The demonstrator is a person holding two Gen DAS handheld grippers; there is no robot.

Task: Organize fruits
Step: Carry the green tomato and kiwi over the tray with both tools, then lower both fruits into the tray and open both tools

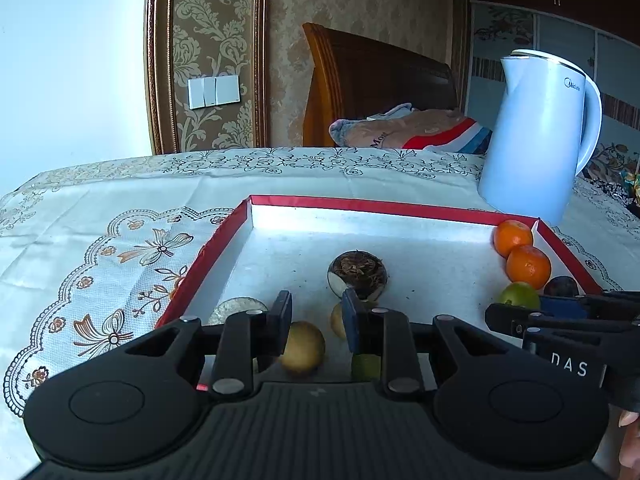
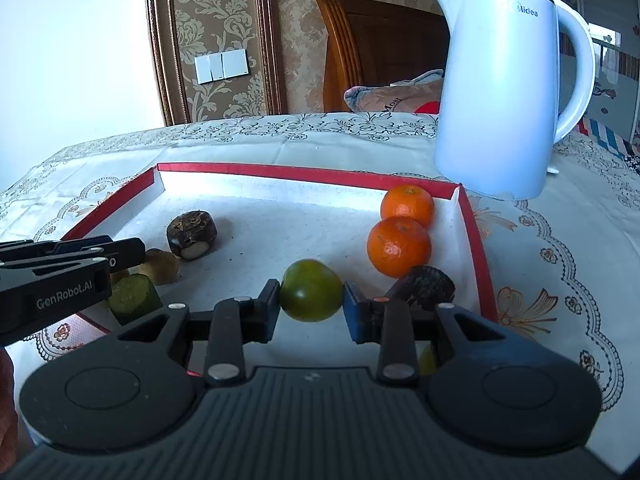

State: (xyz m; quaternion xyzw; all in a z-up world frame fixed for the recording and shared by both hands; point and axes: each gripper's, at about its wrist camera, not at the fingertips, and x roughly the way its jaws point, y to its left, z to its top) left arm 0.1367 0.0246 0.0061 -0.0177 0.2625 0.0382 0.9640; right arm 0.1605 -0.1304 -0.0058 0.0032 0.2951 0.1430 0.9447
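Half a green cube [image 1: 366, 366] hides behind the left gripper [image 1: 318, 314].

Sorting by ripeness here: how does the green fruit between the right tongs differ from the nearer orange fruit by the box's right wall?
The green fruit is green with yellowish patches; the nearer orange fruit is evenly orange. The green fruit sits between the right tongs; the orange fruit lies free, close against a second orange one. Both are round, similar in size, inside the red-rimmed box.
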